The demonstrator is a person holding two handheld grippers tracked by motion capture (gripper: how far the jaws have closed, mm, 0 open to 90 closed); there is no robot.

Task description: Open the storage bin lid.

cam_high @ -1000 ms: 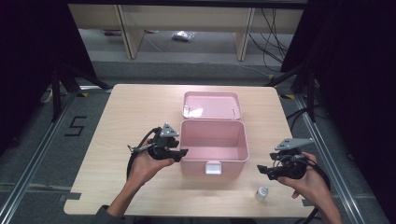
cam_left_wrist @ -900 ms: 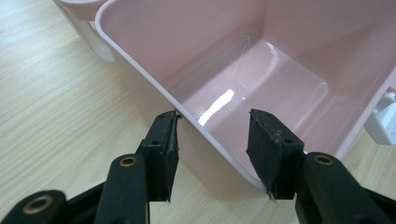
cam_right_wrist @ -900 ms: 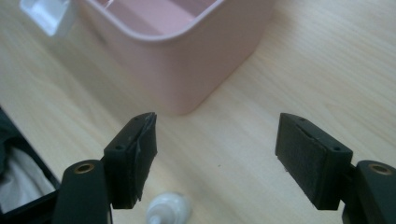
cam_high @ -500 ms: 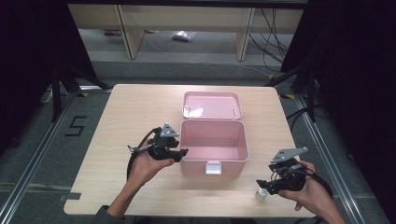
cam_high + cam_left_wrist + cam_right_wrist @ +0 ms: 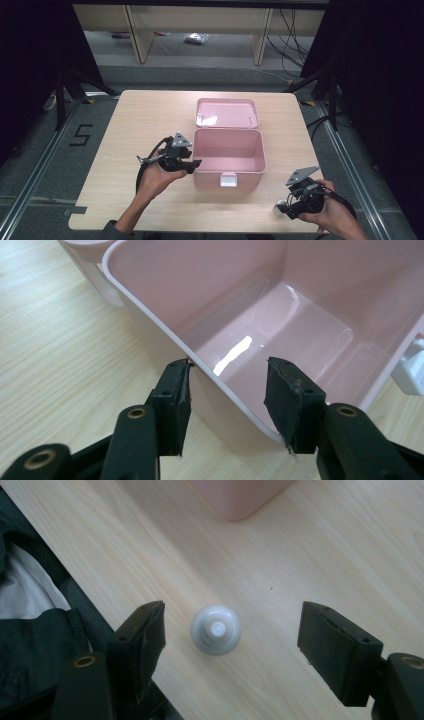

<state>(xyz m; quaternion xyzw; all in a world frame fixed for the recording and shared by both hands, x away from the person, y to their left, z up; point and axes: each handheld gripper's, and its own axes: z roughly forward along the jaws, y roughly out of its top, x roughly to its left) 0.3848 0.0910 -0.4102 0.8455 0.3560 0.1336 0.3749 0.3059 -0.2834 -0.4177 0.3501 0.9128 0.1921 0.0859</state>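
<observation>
An open pink box (image 5: pixel 250 175) stands mid-table, its lid (image 5: pixel 226 112) laid back behind it. My left gripper (image 5: pixel 192 164) is at the box's left wall. In the left gripper view the gripper (image 5: pixel 230 375) straddles that wall (image 5: pixel 200 275), one jaw outside against the rim and the other inside and apart from it, so it is open. A small white bottle (image 5: pixel 278 207) stands upright near the table's front right. My right gripper (image 5: pixel 286 210) hovers over it. In the right gripper view the bottle's cap (image 5: pixel 216 629) sits between the open jaws of the gripper (image 5: pixel 232 617), untouched.
The box's white latch (image 5: pixel 228 180) faces the front edge. The wooden table (image 5: pixel 145 125) has bare room to the left and behind the lid. A corner of the box (image 5: pixel 240 495) lies just beyond the bottle. Dark clothing (image 5: pixel 30 630) shows past the table's near edge.
My right gripper has moved toward the front edge and down, coming over the white bottle. The left gripper and the box have stayed put.
</observation>
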